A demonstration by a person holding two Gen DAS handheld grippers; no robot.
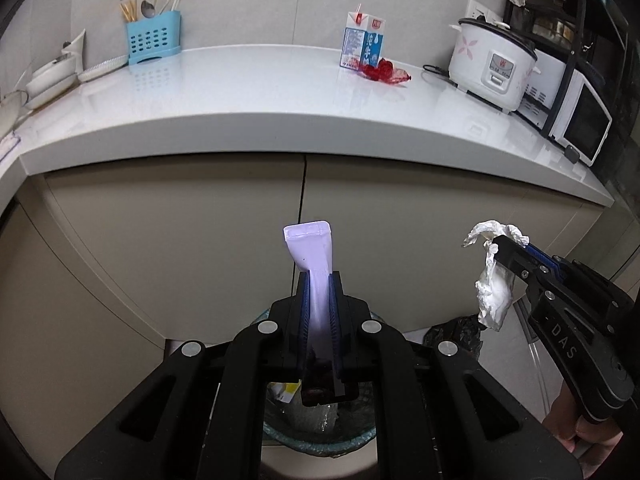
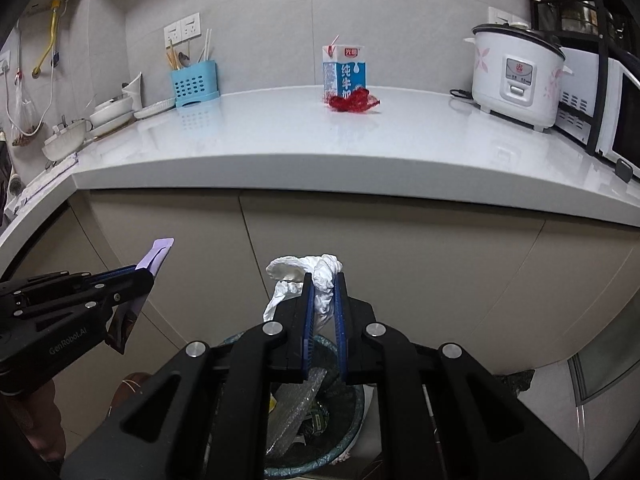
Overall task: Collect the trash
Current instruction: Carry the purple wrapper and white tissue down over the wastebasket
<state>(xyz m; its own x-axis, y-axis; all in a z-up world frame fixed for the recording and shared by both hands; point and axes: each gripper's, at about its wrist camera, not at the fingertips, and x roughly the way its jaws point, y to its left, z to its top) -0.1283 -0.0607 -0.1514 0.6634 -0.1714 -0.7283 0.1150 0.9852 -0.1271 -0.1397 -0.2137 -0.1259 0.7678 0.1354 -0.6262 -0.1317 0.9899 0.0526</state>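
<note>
Two tools clamped, left tool [image 1: 319, 280] on lilac wrapper [image 1: 310, 248], right tool [image 2: 323, 280] on crumpled tissue [image 2: 322, 280]

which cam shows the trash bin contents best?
Right wrist: the trash bin shows bubble wrap and wrappers between the gripper links. Left wrist shows only slivers of rim and contents behind the left gripper.

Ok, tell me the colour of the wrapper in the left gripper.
Pale lilac wrapper, clearest in the left wrist view.

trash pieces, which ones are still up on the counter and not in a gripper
The milk carton and red wrapper beside it. The purple packet and crumpled tissue are each clamped in a gripper.
</note>
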